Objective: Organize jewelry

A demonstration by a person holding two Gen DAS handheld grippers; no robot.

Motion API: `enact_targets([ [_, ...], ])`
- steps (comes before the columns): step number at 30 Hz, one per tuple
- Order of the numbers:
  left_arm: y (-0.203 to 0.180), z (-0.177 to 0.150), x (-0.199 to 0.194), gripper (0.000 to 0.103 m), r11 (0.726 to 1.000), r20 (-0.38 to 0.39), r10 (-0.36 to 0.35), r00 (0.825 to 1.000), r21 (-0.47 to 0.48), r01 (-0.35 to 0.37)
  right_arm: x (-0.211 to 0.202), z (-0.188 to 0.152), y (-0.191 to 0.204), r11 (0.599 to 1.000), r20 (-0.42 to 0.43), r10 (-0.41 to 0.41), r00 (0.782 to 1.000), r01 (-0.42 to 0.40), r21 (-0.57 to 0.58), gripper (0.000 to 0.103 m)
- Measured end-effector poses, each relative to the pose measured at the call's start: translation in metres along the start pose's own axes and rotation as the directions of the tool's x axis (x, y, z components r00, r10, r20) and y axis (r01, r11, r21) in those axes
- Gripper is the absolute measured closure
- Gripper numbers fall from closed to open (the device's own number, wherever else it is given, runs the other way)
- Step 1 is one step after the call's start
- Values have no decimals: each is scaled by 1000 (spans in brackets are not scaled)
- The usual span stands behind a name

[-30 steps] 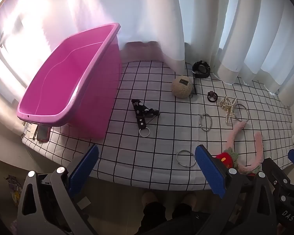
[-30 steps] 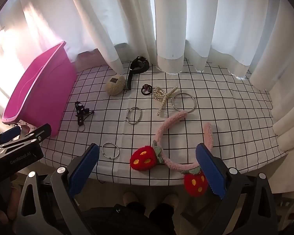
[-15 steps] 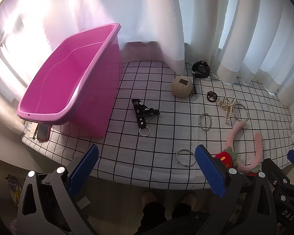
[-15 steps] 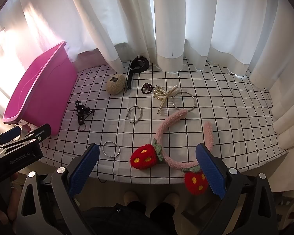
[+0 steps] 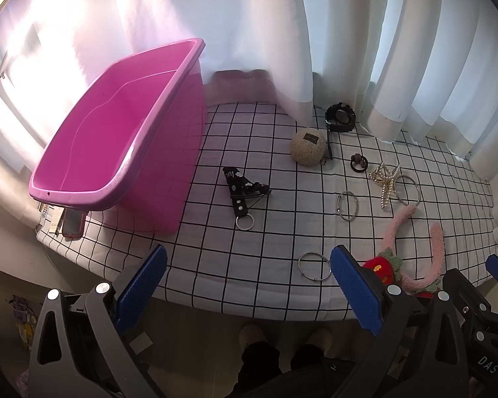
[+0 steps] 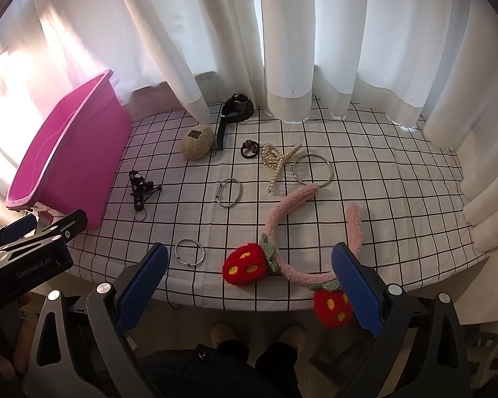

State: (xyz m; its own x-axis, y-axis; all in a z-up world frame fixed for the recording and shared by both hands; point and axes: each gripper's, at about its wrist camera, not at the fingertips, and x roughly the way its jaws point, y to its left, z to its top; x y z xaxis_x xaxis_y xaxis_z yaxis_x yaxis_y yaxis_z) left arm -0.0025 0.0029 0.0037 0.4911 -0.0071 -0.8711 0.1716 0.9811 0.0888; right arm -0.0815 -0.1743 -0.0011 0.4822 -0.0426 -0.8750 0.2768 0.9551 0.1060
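Jewelry, position: scattered on the checked cloth of the table [image 6: 398, 199], none of it in the pink bin [image 5: 116, 139], which stands at the left end with its inside bare.
Strawberry headband [image 6: 282, 232]: at the near edge; one strawberry lies on the cloth, the other hangs over the rim. Risk: a nudge from the right fingers could tip it off the table.
Small silver ring [image 6: 190, 252]: flat on the cloth near the front edge. Risk: thin wire lying flush may slip out from under the pads, or the cloth may be pinched with it.
Silver bangle [image 6: 229, 192] and large hoop [image 6: 312, 174]: mid-table; the hoop touches the headband's end, so lifting one may drag the other.
Pearl bow clip [image 6: 277, 162]: just beside the hoop, near the dark hair tie [image 6: 250, 148]. Risk: a wide grasp may catch two pieces.
Black keyring strap [image 5: 244, 192]: nearest the bin; its loose ring may swing and snag the rim.
Fuzzy ball [image 5: 307, 146] and black watch [image 5: 340, 118]: at the back by the curtain [image 6: 282, 49]; the ball may roll when pressed.
Left gripper [image 5: 249, 287]: fingers spread wide, holding nothing, off the front edge.
Right gripper [image 6: 249, 287]: fingers spread wide, holding nothing, straddling the headband's near side.
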Motion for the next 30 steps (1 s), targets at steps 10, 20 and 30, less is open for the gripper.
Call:
enact_targets([
  [10, 0, -1, 1, 6, 1000, 1, 0, 1000, 1, 0, 0, 0, 0, 1000, 0, 2, 1000, -2, 1, 9],
  [20, 0, -1, 1, 6, 1000, 0, 1, 1000, 1, -1, 0, 0, 0, 1000, -3, 3, 1000, -3, 1, 9],
  [30, -5, -6, 6, 6, 1000, -13, -2, 1000, 0, 2, 4, -3, -3, 1000, -14, 21, 1000, -21, 6, 9],
])
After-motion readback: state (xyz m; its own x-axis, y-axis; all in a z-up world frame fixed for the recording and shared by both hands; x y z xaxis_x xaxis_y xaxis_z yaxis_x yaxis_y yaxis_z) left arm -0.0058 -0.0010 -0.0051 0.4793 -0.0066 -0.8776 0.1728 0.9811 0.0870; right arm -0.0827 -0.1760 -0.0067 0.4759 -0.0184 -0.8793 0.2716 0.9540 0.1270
